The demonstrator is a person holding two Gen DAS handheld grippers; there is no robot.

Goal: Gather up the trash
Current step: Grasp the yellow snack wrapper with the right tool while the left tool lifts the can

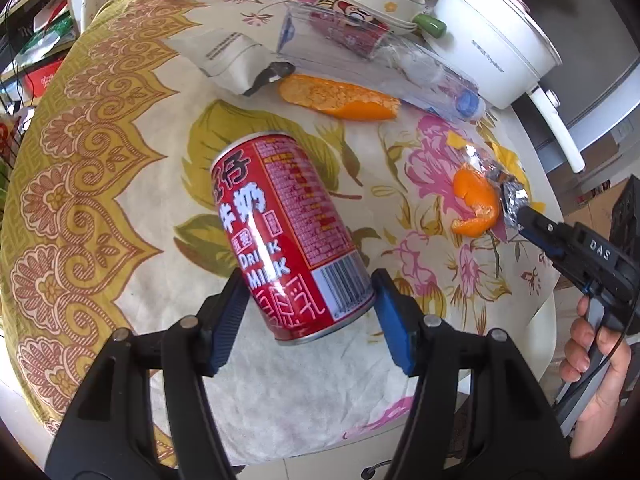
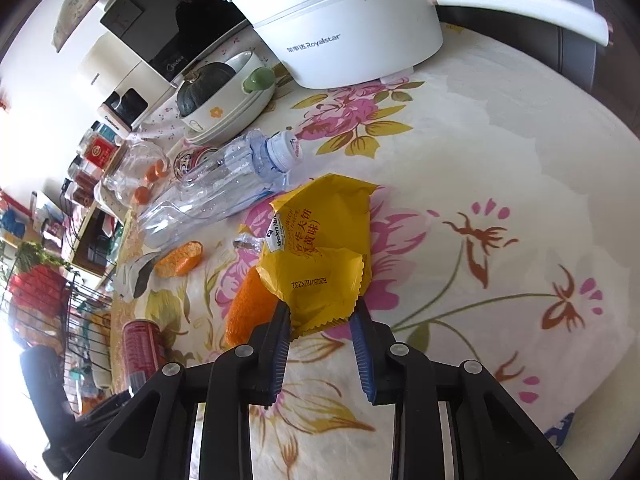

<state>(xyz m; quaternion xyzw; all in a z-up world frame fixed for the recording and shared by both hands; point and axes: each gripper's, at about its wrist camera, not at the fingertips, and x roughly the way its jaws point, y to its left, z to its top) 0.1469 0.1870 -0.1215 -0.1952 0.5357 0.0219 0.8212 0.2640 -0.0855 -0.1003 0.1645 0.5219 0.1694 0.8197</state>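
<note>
- Two grippers were at work over the round table with the flowered tablecloth point(image 1: 132, 184), each one on its own piece of trash.
- The left gripper point(image 1: 308, 312) held a red milk-drink can point(image 1: 286, 232) by its lower end; the jaws stood about half wide, with one blue pad on each side of the can, and the can was tilted above the cloth.
- The right gripper point(image 2: 322, 328) stood with its jaws narrow around the crimped edge of a yellow snack wrapper point(image 2: 320, 248), which lay on the cloth partly over a piece of orange peel point(image 2: 248, 308).
- In the left wrist view the right gripper's tips seemed to press on the silver inside of the wrapper, but in the right wrist view I could not tell whether the pads really pinched it.
- To do this step well, the pinch should probably take only the wrapper edge and not the peel beside it; the film looked thin and slippery, so a firm closing before any lift seemed wise.
- The can looked light, and a steady hold near its end would likely keep it from swinging.
- More trash waited further on the table: a crushed clear water bottle point(image 2: 216, 184), a second orange peel point(image 1: 340, 98) and a white pouch point(image 1: 232, 60).
- The white electric pot point(image 2: 352, 28) and the stacked bowls point(image 2: 228, 100) were dishes, so I judged they should be left alone.
</note>
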